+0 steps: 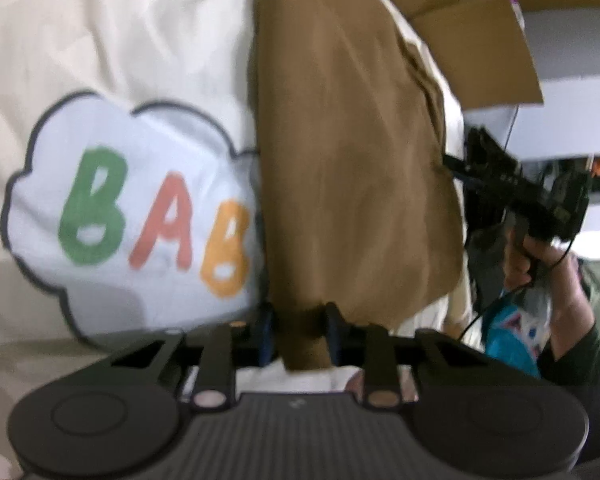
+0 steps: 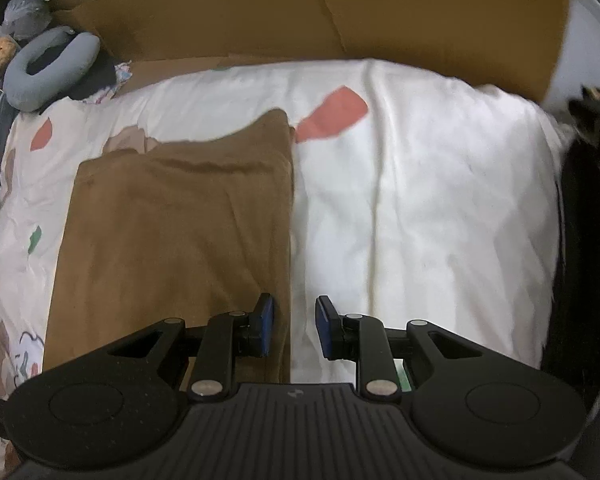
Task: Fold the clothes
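Note:
A brown garment (image 2: 172,220) lies flat on the white bed sheet (image 2: 420,200), its right edge straight. My right gripper (image 2: 294,326) hovers over that edge near the front corner. It is open: the left pad is above the cloth, the right pad above the sheet, and neither presses on anything. In the left wrist view the brown garment (image 1: 352,160) runs up from between the fingers of my left gripper (image 1: 300,330). That gripper is shut on a bunched end of the cloth. The picture is blurred.
The sheet carries a cloud print with coloured letters (image 1: 132,216). A cardboard box (image 2: 340,8) stands behind the bed, a grey neck pillow (image 2: 48,68) at the far left. A person's hand (image 1: 536,256) is on the right, and a dark mass (image 2: 592,240) lines the bed's right edge.

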### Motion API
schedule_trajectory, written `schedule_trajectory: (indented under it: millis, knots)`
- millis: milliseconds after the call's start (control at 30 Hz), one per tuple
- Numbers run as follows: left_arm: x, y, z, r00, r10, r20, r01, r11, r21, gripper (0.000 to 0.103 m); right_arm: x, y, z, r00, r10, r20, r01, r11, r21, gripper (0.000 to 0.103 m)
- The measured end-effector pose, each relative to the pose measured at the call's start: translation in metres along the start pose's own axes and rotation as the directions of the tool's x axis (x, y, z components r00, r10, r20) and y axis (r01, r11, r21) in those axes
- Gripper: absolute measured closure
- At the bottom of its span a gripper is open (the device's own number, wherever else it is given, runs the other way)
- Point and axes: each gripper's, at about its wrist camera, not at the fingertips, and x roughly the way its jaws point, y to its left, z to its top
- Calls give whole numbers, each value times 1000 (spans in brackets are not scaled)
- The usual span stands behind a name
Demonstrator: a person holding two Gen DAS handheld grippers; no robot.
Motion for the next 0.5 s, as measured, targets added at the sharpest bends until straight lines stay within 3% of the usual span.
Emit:
schedule_trajectory:
  millis: [133,167,233,333,500]
  knots:
    - [-4,1,-2,1000,-6,-29,6,1000,0,78,-13,-1,-16,1000,16,-8,-16,999,34,78]
    - [-7,0,1,1000,-12,-23,11,1000,-4,72,-16,-1,-19,1000,25,-10,-24,999,45,77]
    - [-14,-1,0,1000,-25,12,25,1000,-2,65,-22,-2,-28,999,41,-22,-39,996,74,59]
    - [-14,5,5,998,-51,36,52,999,-9,52,-29,0,-41,998,62,-30,-59,995,81,58]
    - [4,3,9,996,-74,57,76,996,-39,53,-29,-2,-63,994,67,-82,-61,995,80,58]
